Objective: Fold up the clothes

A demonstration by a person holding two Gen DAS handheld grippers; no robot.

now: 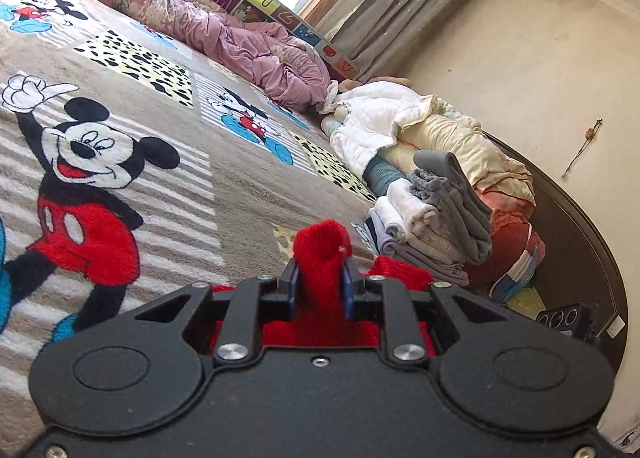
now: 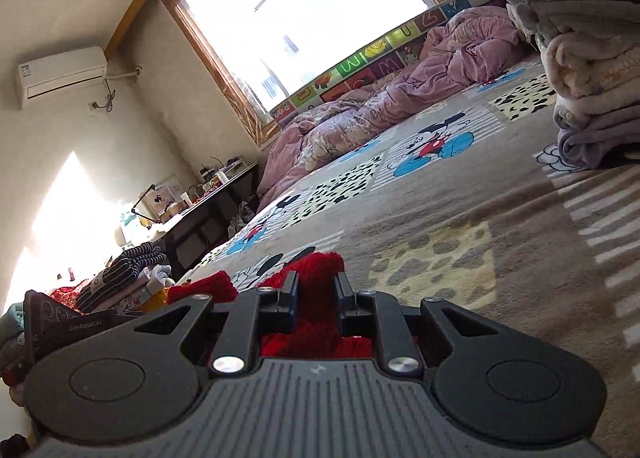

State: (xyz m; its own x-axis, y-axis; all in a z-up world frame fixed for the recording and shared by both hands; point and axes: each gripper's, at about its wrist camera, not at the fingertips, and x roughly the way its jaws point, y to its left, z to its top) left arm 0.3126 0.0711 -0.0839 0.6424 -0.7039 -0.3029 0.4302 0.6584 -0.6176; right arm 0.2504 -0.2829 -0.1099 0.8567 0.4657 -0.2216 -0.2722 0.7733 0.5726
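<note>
A red knitted garment (image 1: 322,246) lies low on the Mickey Mouse blanket (image 1: 160,161). My left gripper (image 1: 321,282) is shut on a bunched fold of it, which sticks up between the blue pads. In the right wrist view my right gripper (image 2: 314,290) is shut on another fold of the same red garment (image 2: 320,264), just above the blanket (image 2: 460,225). More red knit (image 2: 202,286) shows to the left. The rest of the garment is hidden under the gripper bodies.
A stack of folded clothes (image 1: 432,217) sits on the bed's right side, also seen in the right wrist view (image 2: 592,77). A pink duvet (image 1: 224,29) lies along the window side. White and cream bedding (image 1: 420,125) is piled by the wall. A desk (image 2: 200,209) stands beyond the bed.
</note>
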